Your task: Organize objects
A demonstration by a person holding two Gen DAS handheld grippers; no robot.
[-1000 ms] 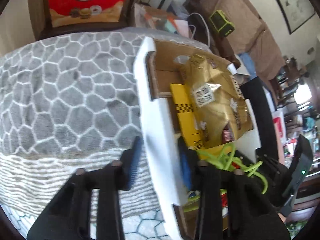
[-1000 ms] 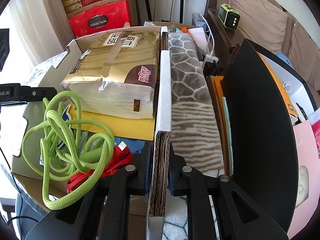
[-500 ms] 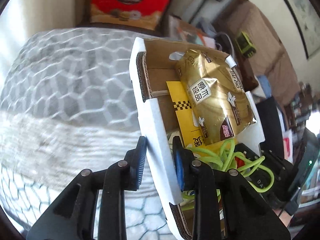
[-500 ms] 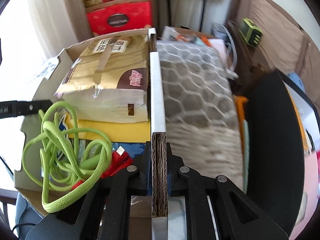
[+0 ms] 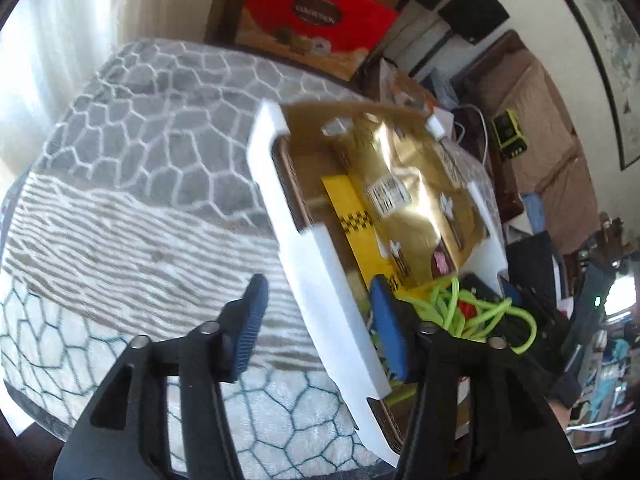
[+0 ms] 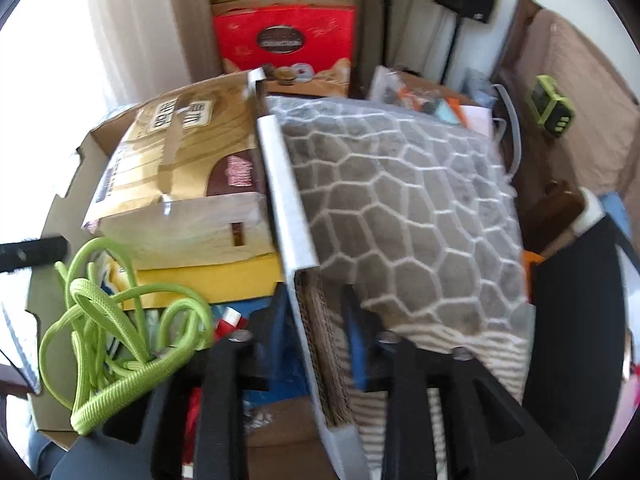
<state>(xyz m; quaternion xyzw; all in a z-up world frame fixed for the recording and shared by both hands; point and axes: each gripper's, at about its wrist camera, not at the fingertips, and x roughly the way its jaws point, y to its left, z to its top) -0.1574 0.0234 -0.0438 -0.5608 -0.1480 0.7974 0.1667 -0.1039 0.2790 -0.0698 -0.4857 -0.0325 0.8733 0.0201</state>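
The cardboard box runs from the centre to the lower right of the left wrist view, resting on the grey patterned blanket, and on so soft a base it may tip or slide once released. Both claws are opening: the left claw and right claw each straddle a box wall, pads clear of it. Inside, the gold bag sits high and the green rope loops near the rim, where it could snag a withdrawing claw.
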